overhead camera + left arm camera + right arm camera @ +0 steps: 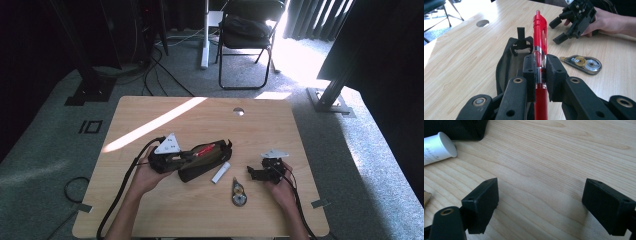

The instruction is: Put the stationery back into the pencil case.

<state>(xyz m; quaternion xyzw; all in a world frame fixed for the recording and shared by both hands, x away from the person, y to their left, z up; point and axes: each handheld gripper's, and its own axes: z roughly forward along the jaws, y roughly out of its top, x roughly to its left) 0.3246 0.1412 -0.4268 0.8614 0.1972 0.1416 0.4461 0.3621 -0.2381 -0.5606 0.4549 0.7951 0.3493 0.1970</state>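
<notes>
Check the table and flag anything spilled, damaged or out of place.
Nothing stands out. The left gripper is shut on a red pen above the open dark pencil case. The white tube and correction tape lie flat on the table, intact.

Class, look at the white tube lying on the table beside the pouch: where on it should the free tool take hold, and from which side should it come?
Grip the white tube across its middle, coming from above. It lies flat, slim and round, with bare table along both long sides, so the open right tool can likely straddle it there, clear of the pouch and tape roller.
</notes>
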